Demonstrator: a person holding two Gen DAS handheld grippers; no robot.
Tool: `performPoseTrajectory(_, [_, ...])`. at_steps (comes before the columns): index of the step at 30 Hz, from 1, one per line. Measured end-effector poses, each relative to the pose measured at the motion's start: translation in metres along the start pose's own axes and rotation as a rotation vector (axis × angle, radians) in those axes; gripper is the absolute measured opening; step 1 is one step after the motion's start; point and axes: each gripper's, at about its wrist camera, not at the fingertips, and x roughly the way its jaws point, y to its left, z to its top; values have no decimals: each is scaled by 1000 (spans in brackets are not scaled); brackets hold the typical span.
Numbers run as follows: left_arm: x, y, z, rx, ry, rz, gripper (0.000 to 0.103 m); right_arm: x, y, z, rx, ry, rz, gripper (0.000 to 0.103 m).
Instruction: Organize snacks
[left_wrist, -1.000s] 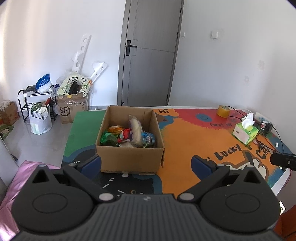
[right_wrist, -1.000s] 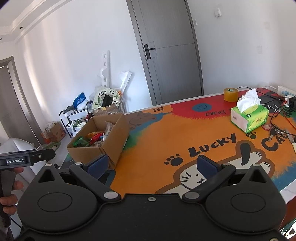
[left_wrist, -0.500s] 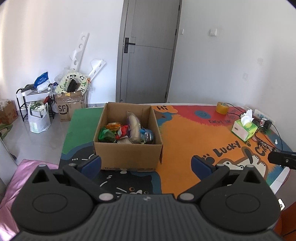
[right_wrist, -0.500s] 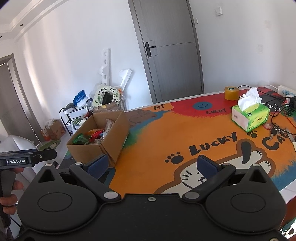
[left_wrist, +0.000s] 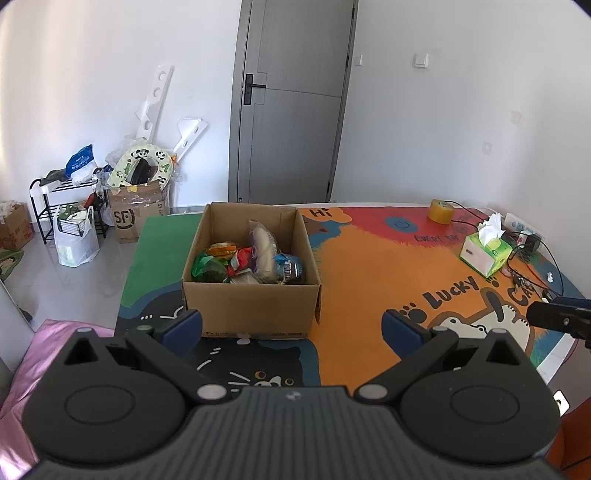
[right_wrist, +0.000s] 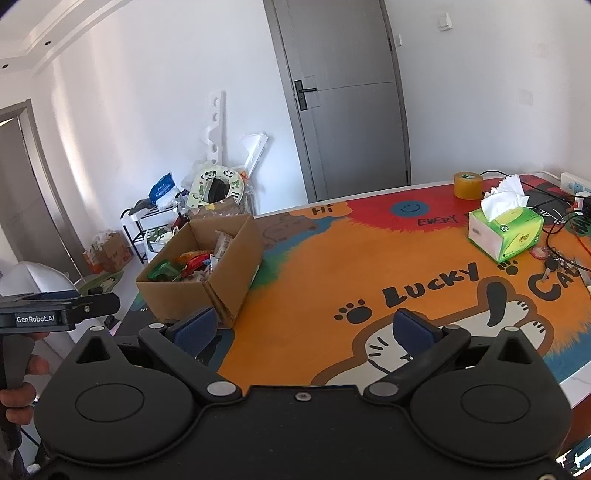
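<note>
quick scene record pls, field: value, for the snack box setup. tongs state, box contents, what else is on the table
left tongs: open, empty, facing the box
right tongs: open, empty, over the mat
cardboard box: open top, upright on the table's left part
snacks: mixed packets piled inside the box, none outside it
cartoon mat: covers the table
tissue box: green, on the mat's right side
tape roll: yellow, beyond the tissue box
cables: at the right edge
</note>
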Motion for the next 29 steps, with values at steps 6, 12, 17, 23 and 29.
performPoseTrajectory(6, [-1, -1, -1, 11, -2, 2, 103, 1, 5, 0, -18, 6, 4, 103])
performPoseTrajectory(12, [-5, -1, -1, 16, -9, -5, 103, 2, 6, 0, -22, 11, 2, 103])
performPoseTrajectory(17, [-6, -4, -1, 30, -9, -19, 103, 3, 6, 0, -17, 14, 0, 103])
performPoseTrajectory(23, [-7, -11, -1, 43, -11, -25, 103, 5, -1, -2, -5, 19, 0, 103])
performPoseTrajectory(29, [-6, -13, -1, 49, -7, -34, 103, 5, -5, -3, 7, 16, -6, 103])
